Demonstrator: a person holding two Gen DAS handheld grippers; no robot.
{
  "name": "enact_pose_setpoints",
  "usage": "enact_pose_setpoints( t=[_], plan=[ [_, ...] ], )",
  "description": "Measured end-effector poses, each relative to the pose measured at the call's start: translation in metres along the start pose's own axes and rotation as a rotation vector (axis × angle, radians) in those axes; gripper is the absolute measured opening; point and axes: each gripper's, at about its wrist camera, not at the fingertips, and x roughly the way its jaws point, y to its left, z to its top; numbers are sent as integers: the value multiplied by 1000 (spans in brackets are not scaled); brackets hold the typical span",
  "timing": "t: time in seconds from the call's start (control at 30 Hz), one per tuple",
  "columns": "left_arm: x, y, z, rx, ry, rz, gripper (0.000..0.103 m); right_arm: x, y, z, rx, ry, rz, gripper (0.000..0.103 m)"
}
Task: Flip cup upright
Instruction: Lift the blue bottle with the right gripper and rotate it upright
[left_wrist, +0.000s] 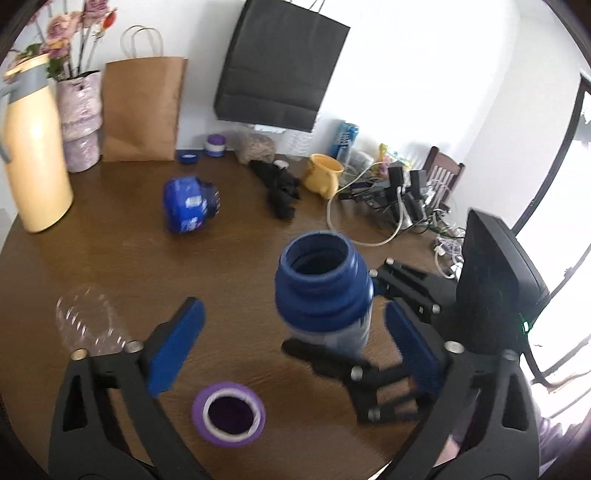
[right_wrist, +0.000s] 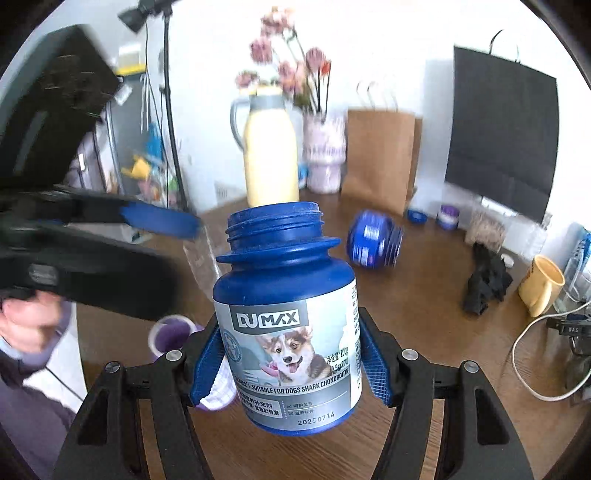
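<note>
Since its mouth is open, the blue jar (right_wrist: 286, 314) is probably light and stiff; the right gripper (right_wrist: 290, 360) fingers pinch its slick labelled belly, upright above the table (right_wrist: 424, 314). At nine o'clock, the left gripper (left_wrist: 291, 347) fingers are spread, empty.

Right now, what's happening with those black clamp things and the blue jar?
A person is working two hand-held grippers over a wooden table. The right gripper is clamped on an open blue supplement bottle, holding it mouth up above the tabletop. The left gripper is open and holds nothing. A second blue bottle lies on its side farther back, and a purple tape roll lies flat nearby.
</note>
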Motion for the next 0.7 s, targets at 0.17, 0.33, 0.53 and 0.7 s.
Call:
enact_pose_setpoints(
  t=[0.17,0.33,0.53,0.7],
  plan=[
    [11,5,23,31,19,-99,76,15,-9,10,-4,-18,7,70],
    [33,17,32,18,59,-77,60,34,-16,16,-11,-38,5,69],
    [51,26,32,87,42,-30,60,60,-32,17,17,-12,31,69],
    [72,30,29,170,59,73,60,87,-43,19,26,48,50,69]
  ],
)
